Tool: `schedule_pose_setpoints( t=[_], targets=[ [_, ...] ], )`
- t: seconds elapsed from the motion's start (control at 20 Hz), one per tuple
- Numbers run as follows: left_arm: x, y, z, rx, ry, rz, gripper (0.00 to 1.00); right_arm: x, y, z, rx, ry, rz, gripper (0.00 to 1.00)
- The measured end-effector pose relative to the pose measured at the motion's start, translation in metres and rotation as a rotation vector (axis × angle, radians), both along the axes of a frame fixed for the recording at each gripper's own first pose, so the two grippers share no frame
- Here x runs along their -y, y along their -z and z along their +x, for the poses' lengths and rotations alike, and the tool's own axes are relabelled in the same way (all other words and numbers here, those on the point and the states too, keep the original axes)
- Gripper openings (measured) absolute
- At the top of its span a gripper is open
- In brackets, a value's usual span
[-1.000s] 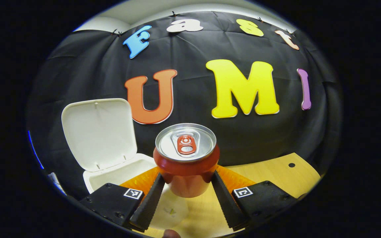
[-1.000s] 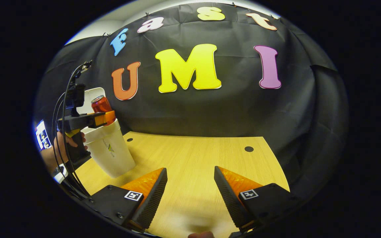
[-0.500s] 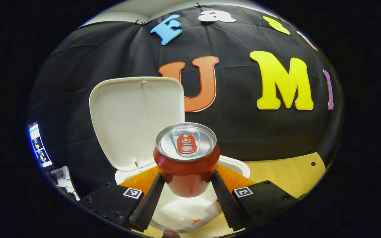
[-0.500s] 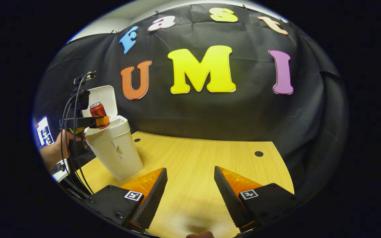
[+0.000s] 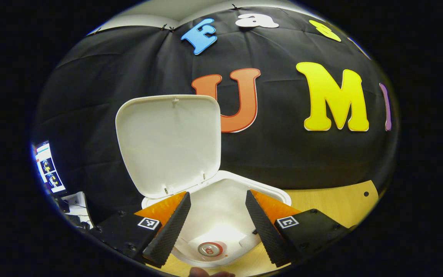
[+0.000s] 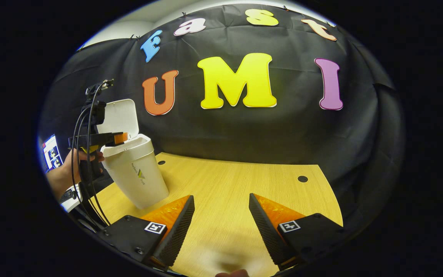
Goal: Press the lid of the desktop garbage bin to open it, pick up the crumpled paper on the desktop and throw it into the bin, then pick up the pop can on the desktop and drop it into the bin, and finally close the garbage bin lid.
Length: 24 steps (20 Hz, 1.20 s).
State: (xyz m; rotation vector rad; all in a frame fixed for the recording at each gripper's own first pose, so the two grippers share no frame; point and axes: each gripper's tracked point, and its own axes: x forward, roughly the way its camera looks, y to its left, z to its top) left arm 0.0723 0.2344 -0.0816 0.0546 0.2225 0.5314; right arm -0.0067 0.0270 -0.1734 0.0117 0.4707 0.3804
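Down inside the white bin (image 5: 271, 191) the pop can (image 5: 210, 249) now sits at the bottom, top side up, next to something pale that we think is the crumpled paper (image 5: 221, 232). Half a second ago we held that can between the fingers of our left gripper (image 5: 214, 215), right over the bin's mouth. Now those fingers are spread apart with nothing in them, so we have let the can drop. The left gripper hangs just above the bin's open top. The lid (image 5: 169, 142) stands straight up behind it, wide open.

Our right gripper (image 6: 221, 219) waits over the wooden desk (image 6: 244, 181), well apart from the bin. Its fingers are spread too, and they hold nothing.

So we think the paper and the can are both done. Only one job is left: we must push the lid down to close the bin.
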Motion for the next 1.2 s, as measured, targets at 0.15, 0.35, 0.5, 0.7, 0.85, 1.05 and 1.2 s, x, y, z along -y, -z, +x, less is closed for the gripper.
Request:
schedule_pose_setpoints(
  t=[0.15,0.35,0.5,0.7,0.85,1.05,1.2],
  targets=[
    [0.014,-0.027,0.003,0.039,-0.025,0.025,0.94,0.006,-0.004,0.001,0.011,-0.002,0.007,0.9],
    [0.013,-0.067,0.006,0.098,-0.096,0.039,0.94,0.017,-0.018,0.006,0.036,0.003,0.015,0.91],
    [0.0,-0.108,0.016,0.161,-0.153,0.066,0.94,0.023,-0.027,0.012,0.054,0.005,0.031,0.9],
    [-0.021,-0.154,0.032,0.21,-0.198,0.072,0.93,0.032,-0.034,0.023,0.063,0.017,0.041,0.91],
    [-0.05,-0.176,0.036,0.219,-0.281,0.055,0.94,0.036,-0.04,0.032,0.06,0.034,0.057,0.91],
    [-0.092,-0.18,0.036,0.187,-0.403,0.034,0.93,0.038,-0.048,0.042,0.072,0.044,0.059,0.9],
    [-0.117,-0.169,0.039,0.165,-0.479,-0.061,0.94,0.038,-0.045,0.044,0.056,0.058,0.057,0.91]
  ],
)
